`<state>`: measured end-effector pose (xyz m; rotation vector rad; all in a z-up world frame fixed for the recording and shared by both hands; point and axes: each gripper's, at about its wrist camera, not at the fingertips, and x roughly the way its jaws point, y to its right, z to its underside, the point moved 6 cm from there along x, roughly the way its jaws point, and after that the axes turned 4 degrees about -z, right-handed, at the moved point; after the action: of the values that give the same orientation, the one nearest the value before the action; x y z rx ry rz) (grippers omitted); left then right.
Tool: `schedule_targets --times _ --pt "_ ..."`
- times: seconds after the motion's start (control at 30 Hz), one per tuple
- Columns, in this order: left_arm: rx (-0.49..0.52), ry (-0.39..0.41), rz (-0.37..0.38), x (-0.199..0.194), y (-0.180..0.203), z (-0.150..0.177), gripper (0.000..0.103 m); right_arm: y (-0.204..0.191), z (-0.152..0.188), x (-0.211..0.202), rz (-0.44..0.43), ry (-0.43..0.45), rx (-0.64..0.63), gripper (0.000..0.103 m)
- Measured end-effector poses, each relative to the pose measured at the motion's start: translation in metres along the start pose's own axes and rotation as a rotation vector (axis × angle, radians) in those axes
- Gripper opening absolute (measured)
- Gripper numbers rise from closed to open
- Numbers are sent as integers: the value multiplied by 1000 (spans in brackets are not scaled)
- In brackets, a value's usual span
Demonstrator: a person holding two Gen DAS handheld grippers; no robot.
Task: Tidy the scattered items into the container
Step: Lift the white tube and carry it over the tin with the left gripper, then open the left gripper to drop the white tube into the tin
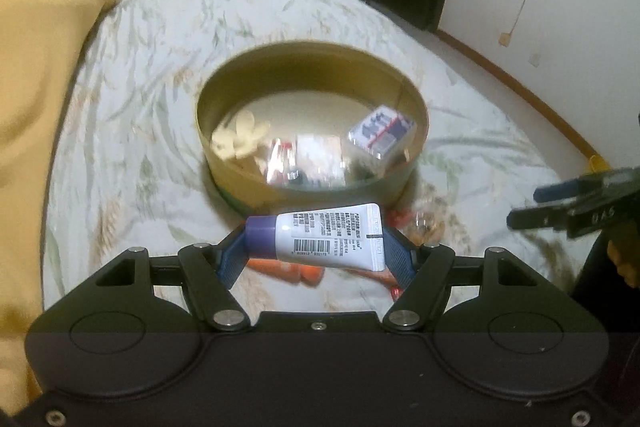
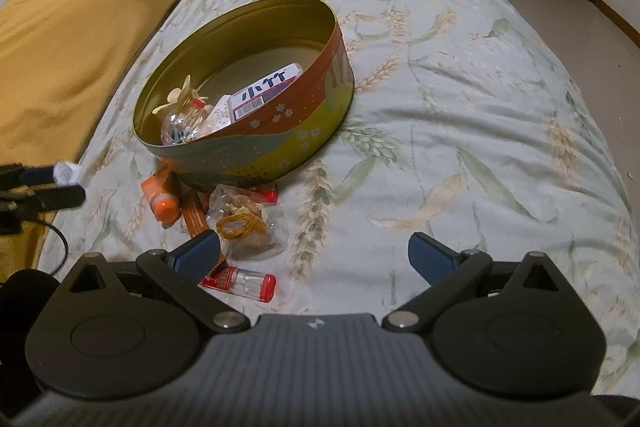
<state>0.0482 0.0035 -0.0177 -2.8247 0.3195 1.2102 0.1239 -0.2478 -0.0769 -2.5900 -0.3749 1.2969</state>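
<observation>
In the left wrist view, the left gripper (image 1: 316,249) sits low in the centre of the frame, its two blue pads clamped on the ends of a small white tube with a purple cap (image 1: 320,237), which lies crosswise between them, cap toward the left of the frame, lifted clear of the bed. Just above it in the picture is a round tin (image 1: 240,183), open at the top, resting on a bedspread (image 1: 160,67) printed with pale leaves. Inside the tin are a small printed box (image 1: 380,133), a cream-coloured clip-like object (image 1: 242,135) and some clear plastic packets. A yellow blanket (image 1: 40,107) fills the left edge. In the right wrist view, the right gripper (image 2: 314,259) is at the bottom centre, its jaws spread wide with nothing between them. Still scattered on the bedspread at the lower left of that frame, just below the tin, are an orange bottle (image 2: 164,199), a clear bag holding something yellow (image 2: 242,223) and a clear tube with red ends (image 2: 244,281) beside the gripper's left pad.
</observation>
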Motion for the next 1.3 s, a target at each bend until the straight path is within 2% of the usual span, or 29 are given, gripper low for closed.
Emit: schedule_targets --times 0.33,0.5,0.83,1.13,1.2,1.3 --pt "42 70 -7 -14 -1 -51 67 -2 2 2 -6 -11 -13 103" --pt "54 88 -4 -8 -1 -76 67 -3 2 3 -6 -14 -14 103" --pt "94 66 -43 33 6 -117 67 -10 3 4 -22 -5 -36 103" --pt "123 18 -85 80 17 -134 68 -29 6 12 -70 -7 -90 103" --pt "108 6 -95 89 15 -136 73 -34 6 16 -80 -15 -105 103" --pt "87 7 -116 101 10 -138 88 -41 7 22 -88 -28 -124 103"
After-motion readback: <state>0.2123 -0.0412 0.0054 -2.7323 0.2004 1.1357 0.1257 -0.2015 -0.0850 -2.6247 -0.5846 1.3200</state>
